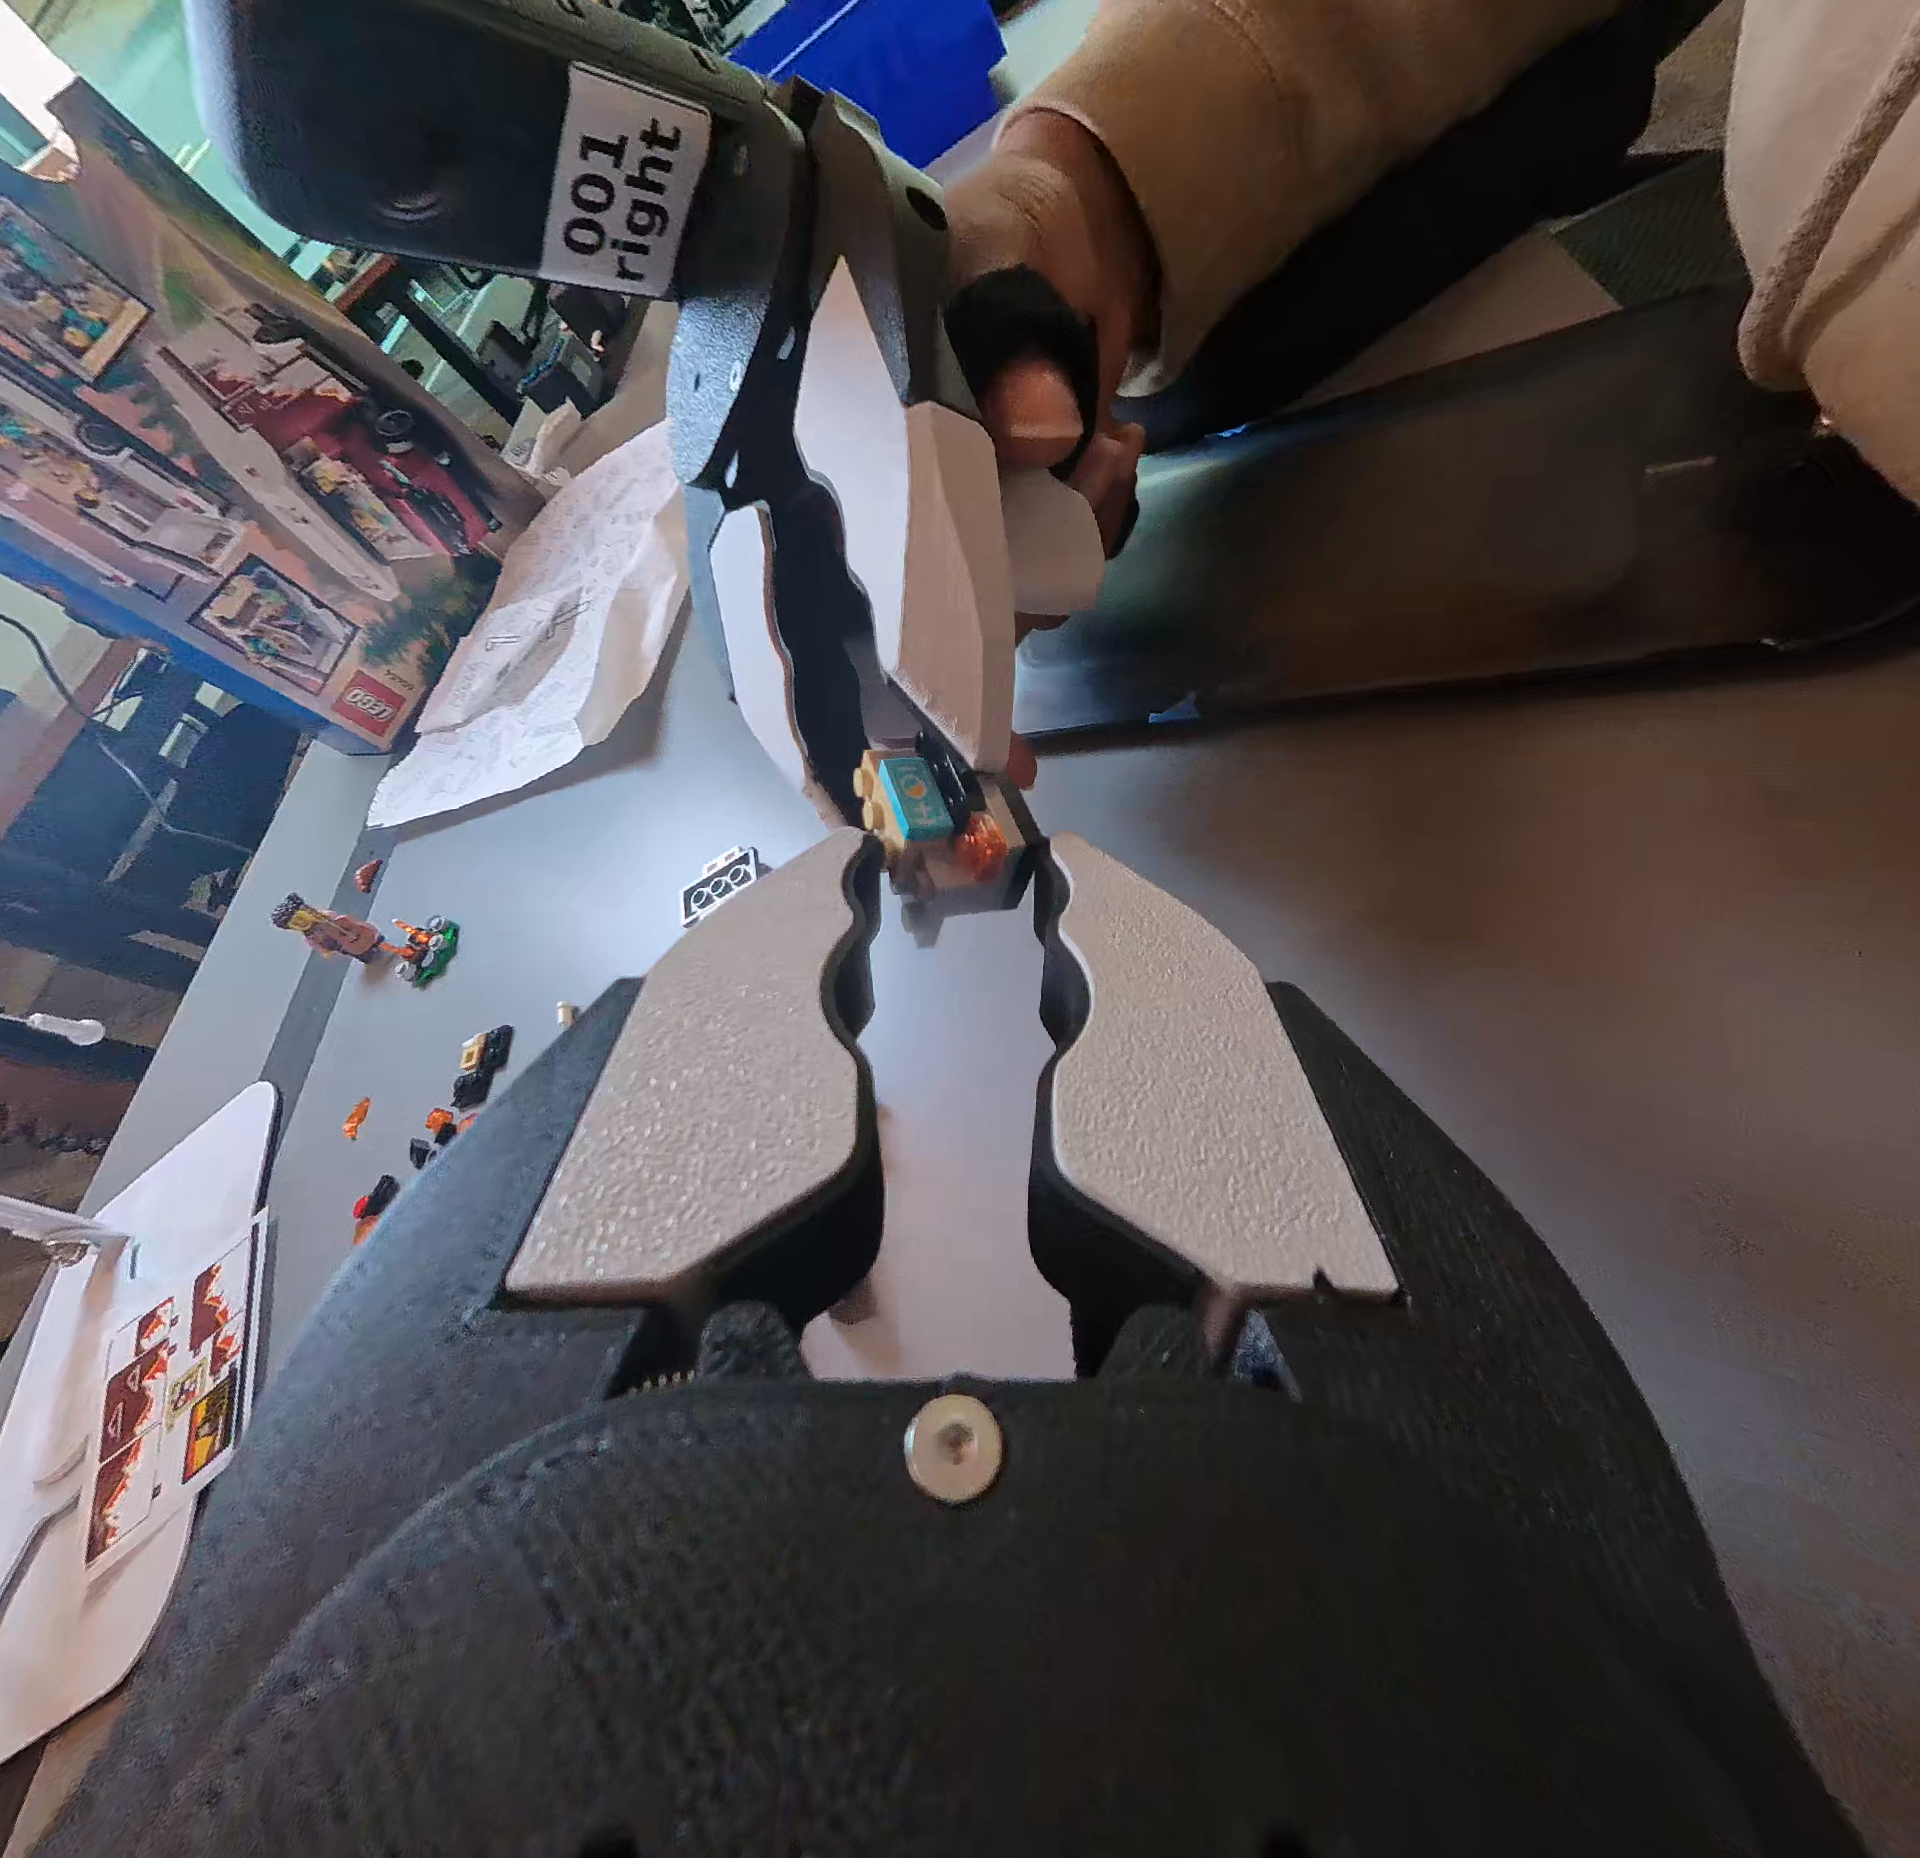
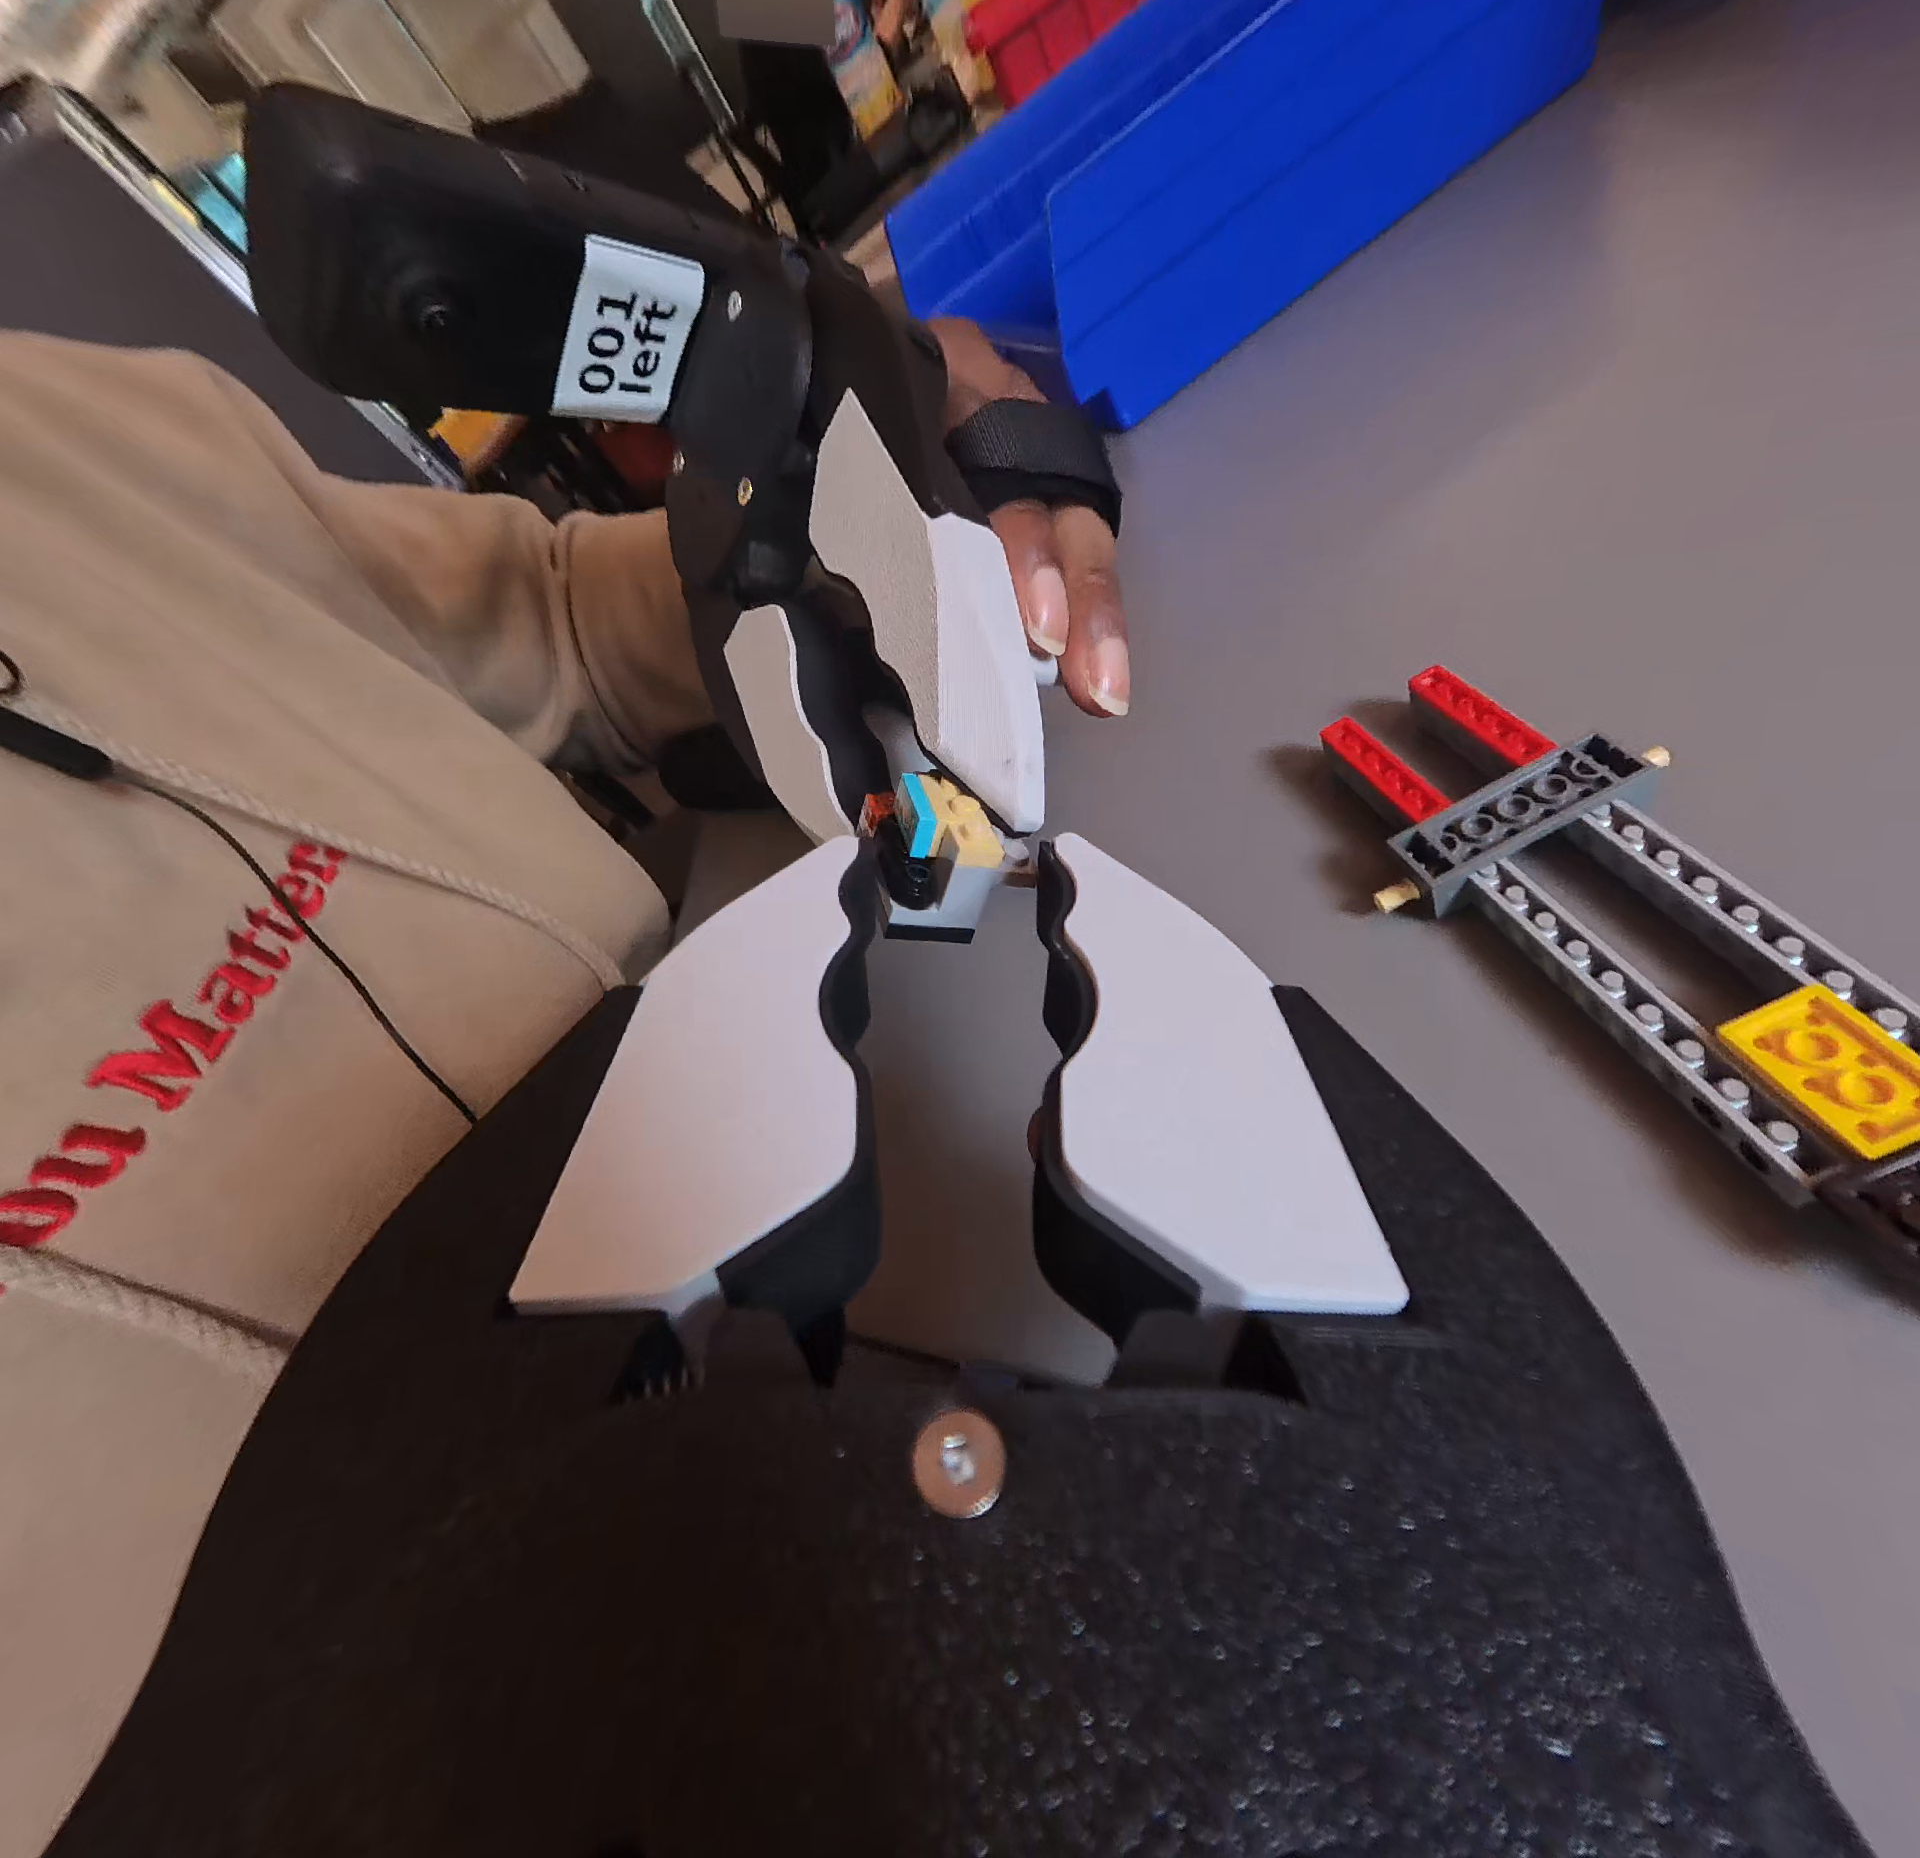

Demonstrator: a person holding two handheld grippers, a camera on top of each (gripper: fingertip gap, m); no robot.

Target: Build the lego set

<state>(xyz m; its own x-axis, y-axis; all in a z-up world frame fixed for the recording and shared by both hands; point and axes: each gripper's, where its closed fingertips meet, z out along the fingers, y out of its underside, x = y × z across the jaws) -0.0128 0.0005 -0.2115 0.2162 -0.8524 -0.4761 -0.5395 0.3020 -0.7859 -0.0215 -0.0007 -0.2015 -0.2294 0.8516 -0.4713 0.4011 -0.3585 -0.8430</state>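
In the left wrist view, a small lego sub-assembly (image 1: pixel 940 832) of tan, grey, black and teal pieces with an orange translucent bit is seen raised above the grey desk (image 1: pixel 1455 977), well in from its edges. It is met by both tools: the left gripper (image 1: pixel 951 873) is spread moderately, its tips flanking the grey base, though whether they press on it cannot be told; the right gripper (image 1: pixel 914 769), reaching down from above, appears closed on the upper part. The assembly is judged light, rigid and smooth, its small pieces easily popped off; hold is best taken on the flat sides of the base. Loose pieces (image 1: pixel 447 1112) and a sticker sheet (image 1: pixel 171 1393) lie toward the desk's left edge, near a set box (image 1: pixel 208 478).

In the right wrist view, the same assembly (image 2: pixel 935 863) is seen between the right gripper (image 2: pixel 951 873) and the left gripper (image 2: pixel 925 800), each held by a strapped hand (image 2: pixel 1060 582). A long grey-and-red frame (image 2: pixel 1621 925) rests to the right; blue bins (image 2: pixel 1247 177) stand at the far edge.
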